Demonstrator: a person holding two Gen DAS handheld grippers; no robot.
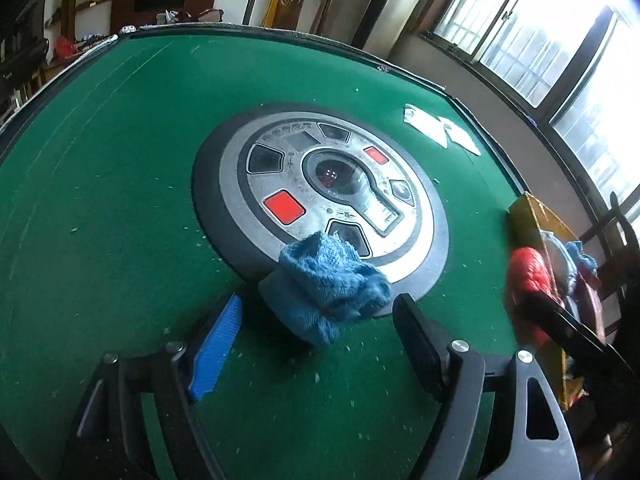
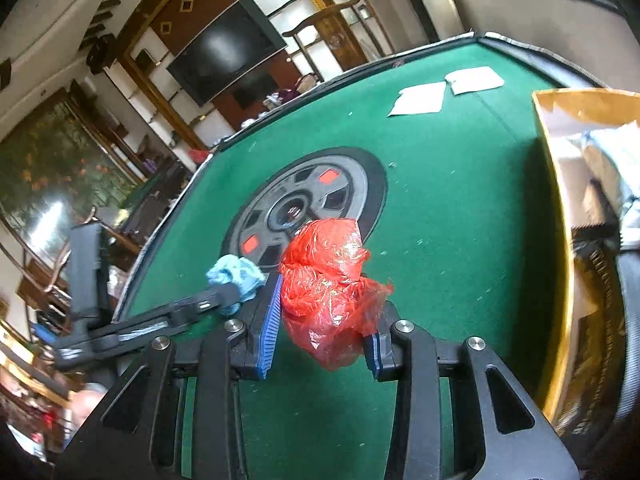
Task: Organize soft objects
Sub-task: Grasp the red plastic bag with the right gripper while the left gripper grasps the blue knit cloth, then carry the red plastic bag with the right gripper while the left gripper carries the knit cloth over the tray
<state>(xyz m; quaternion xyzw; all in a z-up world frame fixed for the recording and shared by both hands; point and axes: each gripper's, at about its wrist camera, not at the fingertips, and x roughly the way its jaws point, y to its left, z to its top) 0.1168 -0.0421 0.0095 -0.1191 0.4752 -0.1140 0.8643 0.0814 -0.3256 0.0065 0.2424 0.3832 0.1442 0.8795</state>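
Cloth (image 1: 332,284) lies on the table (image 1: 120,160) right ahead of the spread left claw (image 1: 316,336), between its tips but not pinched, while the right claw (image 2: 324,320) squeezes the bag (image 2: 328,280) near the box (image 2: 560,208).
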